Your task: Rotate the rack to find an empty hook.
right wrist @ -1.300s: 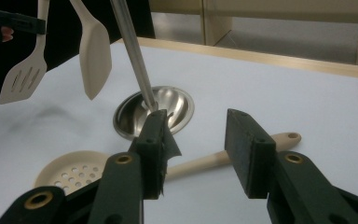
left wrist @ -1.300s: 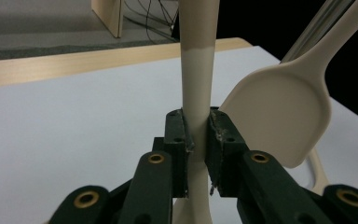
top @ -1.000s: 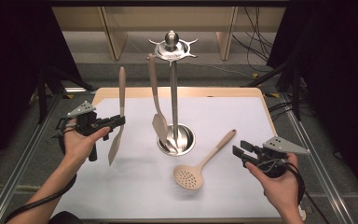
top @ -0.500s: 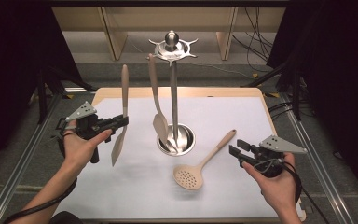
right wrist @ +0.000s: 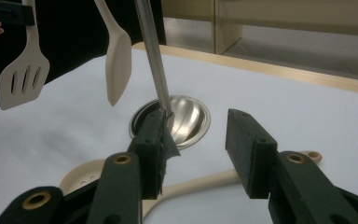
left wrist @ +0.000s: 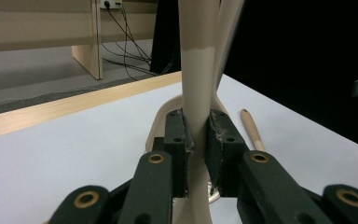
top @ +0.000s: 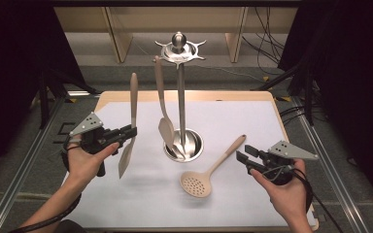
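Left gripper (left wrist: 197, 140) clamps the slotted turner's (top: 126, 160) handle; its slots show in the right gripper view. Right gripper (right wrist: 193, 149) stands apart above the skimmer (top: 199, 182).

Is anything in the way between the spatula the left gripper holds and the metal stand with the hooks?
Nothing visible. The left gripper holds the spatula upright above the table, and the space across to the stand is open. A spoon already hangs on the stand's near side, so that hook is taken.
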A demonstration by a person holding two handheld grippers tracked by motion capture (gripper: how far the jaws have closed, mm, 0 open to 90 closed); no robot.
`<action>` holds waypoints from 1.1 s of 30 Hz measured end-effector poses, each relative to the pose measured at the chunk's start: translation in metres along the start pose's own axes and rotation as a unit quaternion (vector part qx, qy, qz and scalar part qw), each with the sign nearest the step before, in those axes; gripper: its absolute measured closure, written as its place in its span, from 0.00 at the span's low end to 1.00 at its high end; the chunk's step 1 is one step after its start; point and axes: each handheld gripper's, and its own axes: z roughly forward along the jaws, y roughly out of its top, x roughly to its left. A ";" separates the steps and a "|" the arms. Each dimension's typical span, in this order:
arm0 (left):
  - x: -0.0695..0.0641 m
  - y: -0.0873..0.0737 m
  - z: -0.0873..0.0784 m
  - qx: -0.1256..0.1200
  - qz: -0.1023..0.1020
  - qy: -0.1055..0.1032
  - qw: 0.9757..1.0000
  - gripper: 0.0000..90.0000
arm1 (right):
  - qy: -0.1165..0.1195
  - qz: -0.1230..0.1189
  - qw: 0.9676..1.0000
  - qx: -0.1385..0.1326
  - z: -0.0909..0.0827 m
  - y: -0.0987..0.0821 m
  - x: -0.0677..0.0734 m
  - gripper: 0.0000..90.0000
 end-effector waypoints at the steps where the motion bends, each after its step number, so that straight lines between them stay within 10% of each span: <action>1: -0.002 0.000 0.000 -0.003 0.001 -0.002 1.000 0.87 | 0.000 -0.012 1.000 -0.012 0.001 0.001 -0.001 0.66; 33: -0.057 -0.004 0.007 -0.011 0.058 -0.050 0.997 0.87 | 0.044 -0.044 0.998 -0.008 0.017 0.025 0.033 0.65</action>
